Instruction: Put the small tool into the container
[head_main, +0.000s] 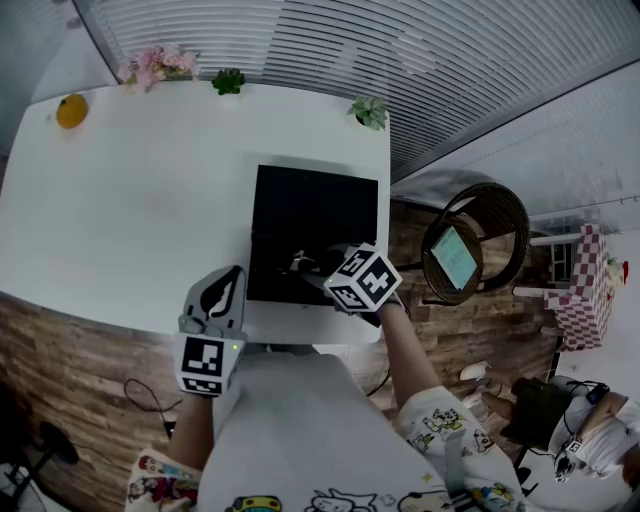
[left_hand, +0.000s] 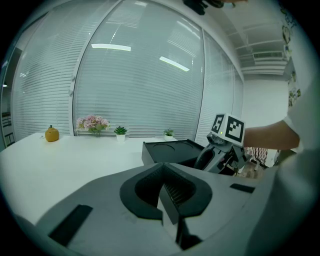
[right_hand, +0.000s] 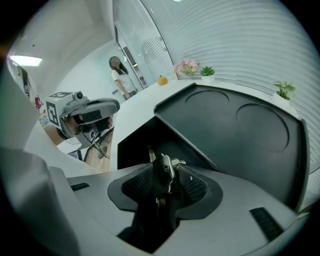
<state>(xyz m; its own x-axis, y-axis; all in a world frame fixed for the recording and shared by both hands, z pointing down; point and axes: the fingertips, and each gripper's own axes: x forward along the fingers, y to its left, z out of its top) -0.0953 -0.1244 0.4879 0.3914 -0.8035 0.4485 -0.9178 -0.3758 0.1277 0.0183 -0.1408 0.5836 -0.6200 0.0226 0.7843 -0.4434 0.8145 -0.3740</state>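
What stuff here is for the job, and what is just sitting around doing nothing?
For the job:
small tool, standing between the jaws
right gripper
black container

Just lying about:
orange fruit
pink flowers
potted plants

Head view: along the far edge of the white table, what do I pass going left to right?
orange fruit → pink flowers → small green plant → second potted plant
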